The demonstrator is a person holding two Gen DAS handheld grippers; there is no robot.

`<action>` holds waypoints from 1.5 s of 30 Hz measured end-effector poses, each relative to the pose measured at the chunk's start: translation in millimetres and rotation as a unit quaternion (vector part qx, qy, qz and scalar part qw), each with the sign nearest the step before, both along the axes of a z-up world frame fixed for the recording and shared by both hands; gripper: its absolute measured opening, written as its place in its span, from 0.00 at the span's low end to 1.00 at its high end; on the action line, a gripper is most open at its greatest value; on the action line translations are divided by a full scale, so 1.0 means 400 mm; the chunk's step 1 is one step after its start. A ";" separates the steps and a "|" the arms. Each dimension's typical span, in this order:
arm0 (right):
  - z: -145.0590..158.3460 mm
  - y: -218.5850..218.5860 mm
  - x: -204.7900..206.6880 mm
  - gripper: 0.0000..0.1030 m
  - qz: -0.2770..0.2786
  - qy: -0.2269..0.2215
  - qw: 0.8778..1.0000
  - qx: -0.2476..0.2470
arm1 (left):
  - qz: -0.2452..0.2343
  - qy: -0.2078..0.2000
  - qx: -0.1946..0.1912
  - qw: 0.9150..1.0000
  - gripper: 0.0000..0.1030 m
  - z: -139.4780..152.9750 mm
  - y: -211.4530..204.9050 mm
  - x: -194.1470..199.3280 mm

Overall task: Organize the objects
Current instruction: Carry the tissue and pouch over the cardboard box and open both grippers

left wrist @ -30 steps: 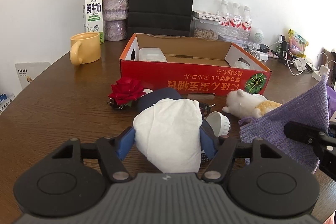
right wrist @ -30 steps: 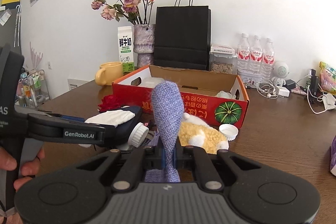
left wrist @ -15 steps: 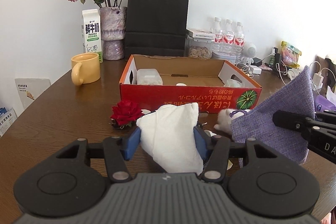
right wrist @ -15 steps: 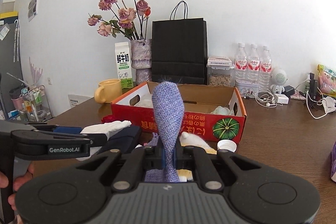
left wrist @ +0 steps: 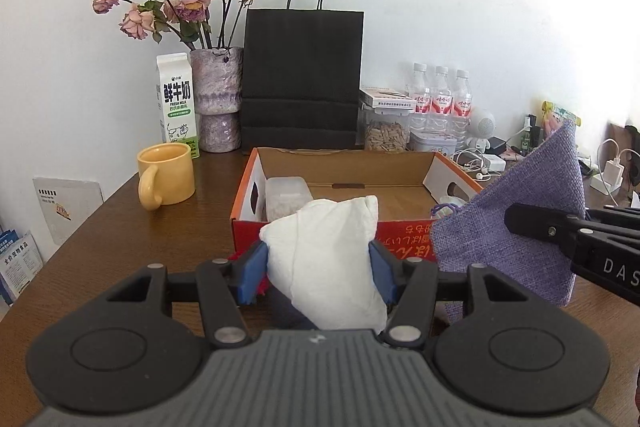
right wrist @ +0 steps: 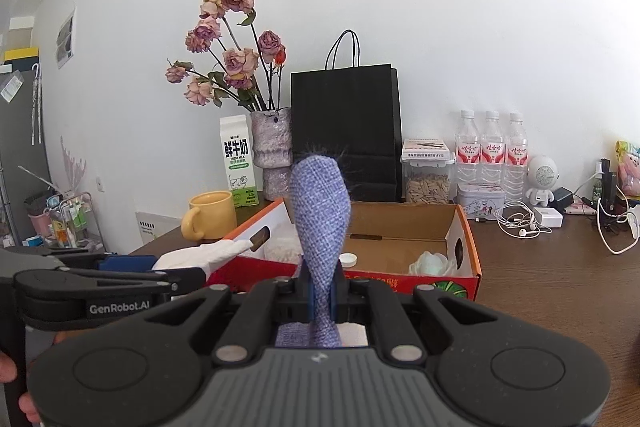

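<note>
Here the left gripper (left wrist: 318,267) was clamped part-way on a white cloth bundle (left wrist: 326,259), its blue pads (left wrist: 252,277) pressing the soft sides in, so the jaws stood about half apart with the bundle filling the gap. The bundle was carried clear of the table, its longer side running up and away from the tool, its top corner reaching just above the near wall of the red cardboard box (left wrist: 404,231).

The right gripper (right wrist: 320,301) was pinched almost fully closed on a fold of the purple fabric pouch (right wrist: 320,219), which rose upright from the jaws like a paddle. In the left wrist view the same pouch spread as a wide triangle to the right of the bundle, near it but apart, with its mouth seemingly facing left toward the bundle; that could not be settled from these views.

Beyond both tools lay the box, directly ahead and open at the top, long side across the view, already holding a clear plastic container (left wrist: 288,199) at its left end, a small white cap (right wrist: 347,259) and a pale bundle (right wrist: 432,263) at the right.

The left hand looked the better placed to deliver: its load lay straight in line with the box's free middle. Whether the bundle was meant for the pouch or the box was a guess; either way the short path ran forward and slightly right.
</note>
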State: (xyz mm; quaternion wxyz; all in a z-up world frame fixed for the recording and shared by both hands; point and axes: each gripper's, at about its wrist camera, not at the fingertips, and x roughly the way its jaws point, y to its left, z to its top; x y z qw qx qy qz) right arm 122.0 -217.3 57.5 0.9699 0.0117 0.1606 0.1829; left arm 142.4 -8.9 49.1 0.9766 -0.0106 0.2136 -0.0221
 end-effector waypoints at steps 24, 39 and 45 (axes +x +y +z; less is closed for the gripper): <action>0.006 0.012 0.408 0.06 0.025 0.020 0.998 0.057 | 0.011 -0.009 -0.001 1.000 0.55 0.008 -0.051 0.361; -0.080 -0.007 0.598 0.06 0.011 0.092 0.994 0.060 | 0.013 0.024 0.007 1.000 0.58 -0.046 -0.071 0.517; -0.105 0.001 0.612 0.29 -0.023 0.117 0.993 0.008 | 0.019 0.034 0.008 0.999 0.79 -0.059 -0.060 0.522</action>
